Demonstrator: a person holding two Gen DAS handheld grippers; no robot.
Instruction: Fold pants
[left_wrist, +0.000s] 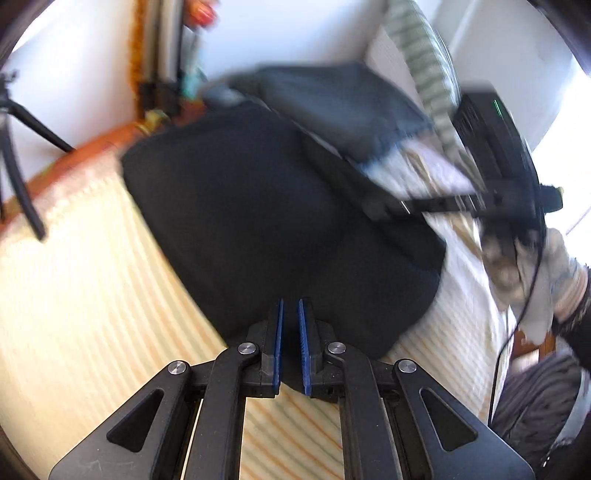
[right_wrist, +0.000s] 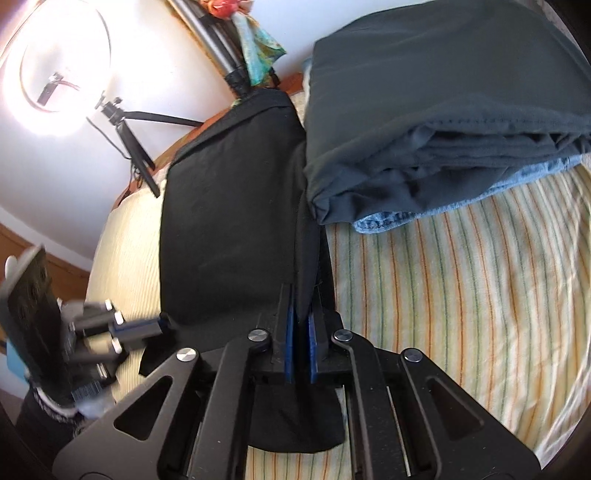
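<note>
The black pants (left_wrist: 258, 229) lie on the striped bedsheet (left_wrist: 92, 302), partly folded. In the left wrist view my left gripper (left_wrist: 290, 314) holds the near edge of the pants between its blue pads, jaws nearly shut. My right gripper (right_wrist: 301, 314) is shut on a raised fold of the black pants (right_wrist: 229, 221) at their right edge. The left gripper also shows in the right wrist view (right_wrist: 162, 325) at the pants' near left corner. The right gripper shows blurred in the left wrist view (left_wrist: 384, 208) over the pants' far right side.
A stack of folded dark grey and blue denim clothes (right_wrist: 443, 122) lies on the striped sheet (right_wrist: 461, 277) right of the pants. A ring light (right_wrist: 55, 74) on a tripod (right_wrist: 136, 147) stands by the wall behind the bed. A striped pillow (left_wrist: 424, 62) is at the far right.
</note>
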